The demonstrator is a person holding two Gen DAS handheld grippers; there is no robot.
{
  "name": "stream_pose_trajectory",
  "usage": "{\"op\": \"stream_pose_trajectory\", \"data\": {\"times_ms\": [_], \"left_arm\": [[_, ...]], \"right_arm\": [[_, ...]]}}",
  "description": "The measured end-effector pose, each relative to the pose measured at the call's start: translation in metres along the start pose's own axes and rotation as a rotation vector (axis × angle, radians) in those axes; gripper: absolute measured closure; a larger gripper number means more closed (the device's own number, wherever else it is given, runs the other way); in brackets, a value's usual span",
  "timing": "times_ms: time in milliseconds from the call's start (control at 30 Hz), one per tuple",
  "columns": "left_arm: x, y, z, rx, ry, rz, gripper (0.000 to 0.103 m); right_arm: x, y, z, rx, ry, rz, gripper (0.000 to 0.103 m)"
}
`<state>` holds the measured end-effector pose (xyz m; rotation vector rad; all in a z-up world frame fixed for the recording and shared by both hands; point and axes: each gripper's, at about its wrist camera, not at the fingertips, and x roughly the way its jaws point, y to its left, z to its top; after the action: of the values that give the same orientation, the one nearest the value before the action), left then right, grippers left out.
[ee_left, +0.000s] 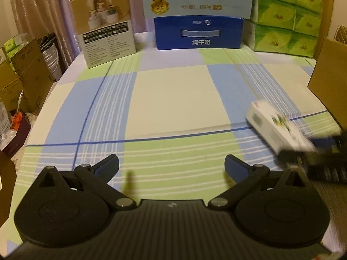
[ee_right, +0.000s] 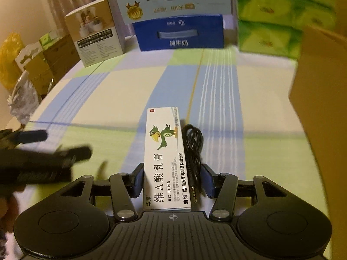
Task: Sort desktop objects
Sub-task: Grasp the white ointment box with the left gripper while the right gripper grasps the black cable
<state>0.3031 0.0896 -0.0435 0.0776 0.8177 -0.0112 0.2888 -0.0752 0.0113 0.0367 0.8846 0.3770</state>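
Right gripper (ee_right: 172, 179): we are clamping the white ointment box (ee_right: 166, 160) and black cable (ee_right: 193, 151) together.
Left gripper (ee_left: 171, 166): we are holding it spread wide, empty.

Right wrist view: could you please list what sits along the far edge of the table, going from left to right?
Humidifier box → blue milk carton, with a pale gift box stacked on it → green tissue packs → cardboard box.

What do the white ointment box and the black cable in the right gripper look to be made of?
Ointment box: thin printed cardboard, slightly glossy, judging by sharp folded edges and crisp print. Black cable: apparently rubber- or plastic-sheathed wire, coiled in soft loops, ending in a metal audio plug. Both sit within the right gripper.
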Motion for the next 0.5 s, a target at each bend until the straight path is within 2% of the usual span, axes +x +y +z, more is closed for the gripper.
{"op": "stream_pose_trajectory", "data": {"times_ms": [67, 167, 367, 500], "left_arm": [[-0.010, 0.004, -0.003, -0.015, -0.008, -0.001, 0.001], [-0.025, 0.012, -0.010, -0.039, -0.015, 0.002, 0.001], [-0.056, 0.020, -0.025, -0.123, -0.012, -0.045, 0.001], [-0.078, 0.000, -0.035, -0.145, -0.026, -0.111, 0.002]], "right_arm": [[-0.013, 0.009, -0.018, 0.024, -0.010, 0.021, 0.052], [-0.035, 0.021, -0.040, 0.002, -0.014, 0.076, 0.045], [-0.083, 0.012, -0.056, -0.082, -0.056, 0.004, 0.035], [-0.103, -0.005, -0.062, -0.086, -0.112, -0.074, 0.032]]}}
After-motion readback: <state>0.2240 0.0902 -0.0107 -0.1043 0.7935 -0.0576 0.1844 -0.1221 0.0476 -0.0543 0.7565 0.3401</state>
